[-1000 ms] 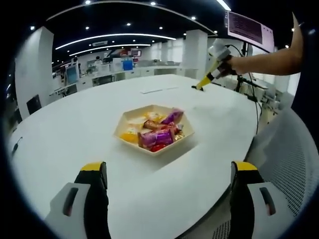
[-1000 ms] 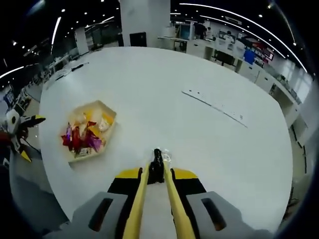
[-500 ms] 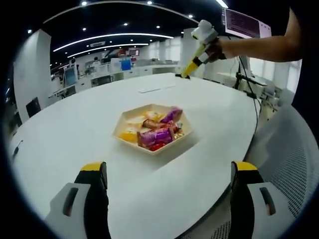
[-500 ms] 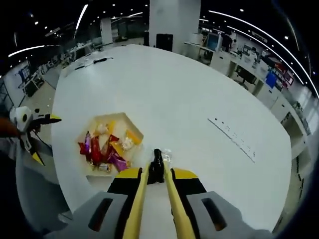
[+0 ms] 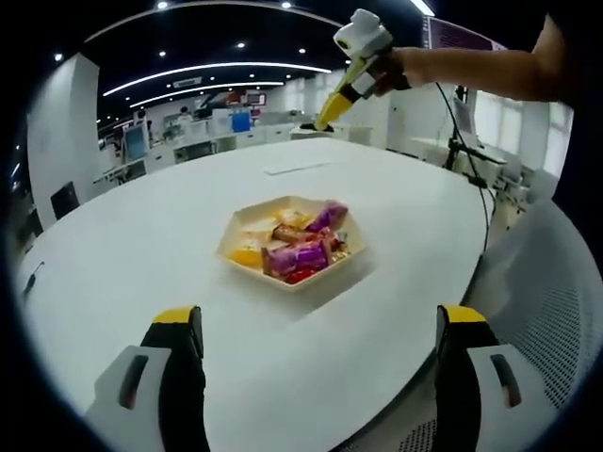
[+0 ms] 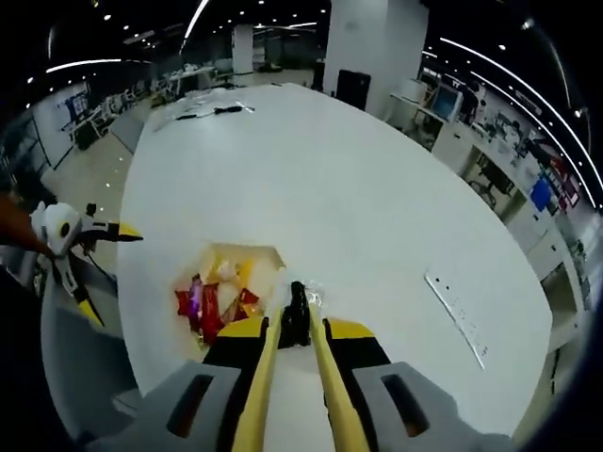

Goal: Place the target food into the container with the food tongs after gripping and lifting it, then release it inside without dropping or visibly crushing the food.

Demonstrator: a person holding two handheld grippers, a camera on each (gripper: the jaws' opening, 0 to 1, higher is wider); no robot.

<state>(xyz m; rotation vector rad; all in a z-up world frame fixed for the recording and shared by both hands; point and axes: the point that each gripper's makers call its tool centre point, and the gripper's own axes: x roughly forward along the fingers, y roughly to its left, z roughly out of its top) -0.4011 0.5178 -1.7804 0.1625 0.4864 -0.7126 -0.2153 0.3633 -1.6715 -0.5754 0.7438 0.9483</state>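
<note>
A big round white table (image 5: 141, 254) has lots of bare, smooth top all around one small tray (image 5: 292, 280). The tray is pale, with six sides and low walls. It sits nearer the table's rounded edge on the person's side, with wide free room on the far side. Shiny wrapped snacks (image 5: 300, 247) in purple, red, orange and yellow are piled in it.

The left gripper (image 5: 316, 325) hangs low over the near table edge with its yellow-tipped jaws far apart and nothing between them.

The right gripper (image 6: 294, 325) is high above the tray. Its long yellow jaws are squeezed together on the thin yellow food tongs (image 6: 295, 306), and a small dark thing with a bit of clear wrap sits at the tip. In the left gripper view, the right gripper is up in the air past the tray's far side.
</note>
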